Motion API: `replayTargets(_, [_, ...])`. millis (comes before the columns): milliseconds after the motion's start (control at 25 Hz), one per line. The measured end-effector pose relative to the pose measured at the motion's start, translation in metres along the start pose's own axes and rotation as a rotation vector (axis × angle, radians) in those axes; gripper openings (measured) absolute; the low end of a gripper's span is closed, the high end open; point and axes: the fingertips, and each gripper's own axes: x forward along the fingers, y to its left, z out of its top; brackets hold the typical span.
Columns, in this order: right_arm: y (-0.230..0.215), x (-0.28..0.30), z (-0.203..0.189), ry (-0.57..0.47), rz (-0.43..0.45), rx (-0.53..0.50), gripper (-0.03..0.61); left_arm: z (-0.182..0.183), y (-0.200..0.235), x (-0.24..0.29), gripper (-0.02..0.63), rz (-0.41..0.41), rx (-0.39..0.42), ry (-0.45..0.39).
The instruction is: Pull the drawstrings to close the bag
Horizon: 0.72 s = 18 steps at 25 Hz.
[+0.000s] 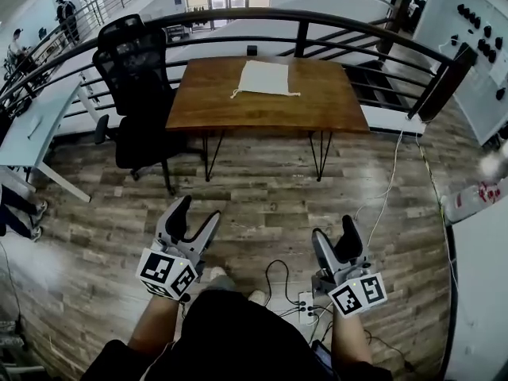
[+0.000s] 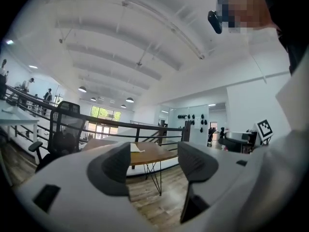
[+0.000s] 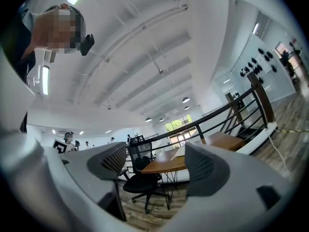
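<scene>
Ahead, the pale bag lies flat on the table, drawstrings trailing; both hand-held grippers gape empty.

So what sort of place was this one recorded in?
Most likely an open-plan office or lab on an upper level: a wooden table with a cloth bag on it, a black office chair beside it, and a black railing curving behind them.

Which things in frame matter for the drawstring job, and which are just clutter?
For the job: cloth bag, its drawstrings, wooden table under it, left gripper and right gripper, both open and empty.
Lying about: black office chair, power strip on the floor, white desk, railing.
</scene>
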Motion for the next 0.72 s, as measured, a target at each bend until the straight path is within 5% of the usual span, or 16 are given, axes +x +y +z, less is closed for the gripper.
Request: replayTargets(720, [-0.059, 0.122, 0.019, 0.009, -0.049, -0.022, 0.262, 0.008, 0.081, 0.14, 0.296, -0.035, -0.039, -0.025])
